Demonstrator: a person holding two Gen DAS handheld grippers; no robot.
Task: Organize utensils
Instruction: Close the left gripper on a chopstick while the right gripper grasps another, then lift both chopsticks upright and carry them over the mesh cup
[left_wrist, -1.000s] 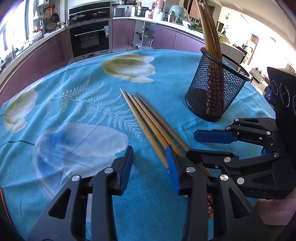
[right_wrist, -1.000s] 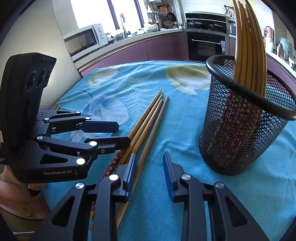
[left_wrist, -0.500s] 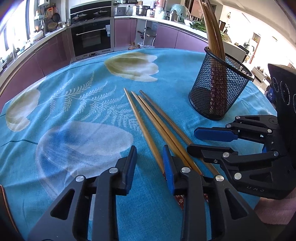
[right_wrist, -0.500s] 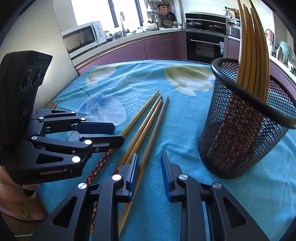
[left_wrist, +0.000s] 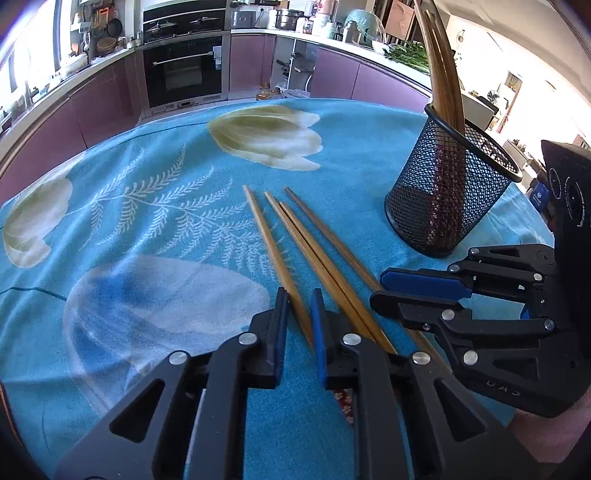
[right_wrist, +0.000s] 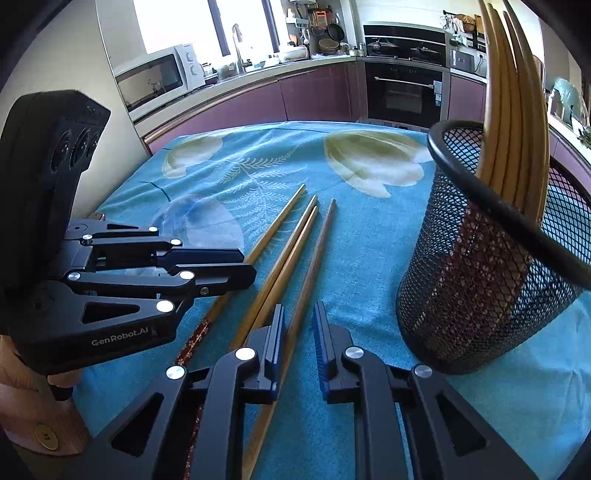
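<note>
Several wooden chopsticks (left_wrist: 306, 243) lie side by side on the blue flowered cloth (left_wrist: 147, 206). A black mesh holder (left_wrist: 443, 206) to their right has more chopsticks (right_wrist: 513, 110) standing in it. My left gripper (left_wrist: 297, 295) is closing; its jaws are down to a narrow slot on the leftmost chopstick (left_wrist: 266, 236), which rests against the right pad. My right gripper (right_wrist: 298, 308) is also closing, onto the rightmost chopstick (right_wrist: 317, 251), which runs between its pads. Each gripper shows in the other's view: the left gripper (right_wrist: 247, 269) and the right gripper (left_wrist: 376, 288).
The holder (right_wrist: 480, 288) stands close to the right of my right gripper. A hand (right_wrist: 22, 406) holds the left gripper at the near table edge. Purple kitchen cabinets and an oven (left_wrist: 184, 70) lie beyond the table.
Both pairs of jaws have narrowed from wide apart to a thin slot, each around one chopstick. The leftmost chopstick now lies a little apart from the others.
</note>
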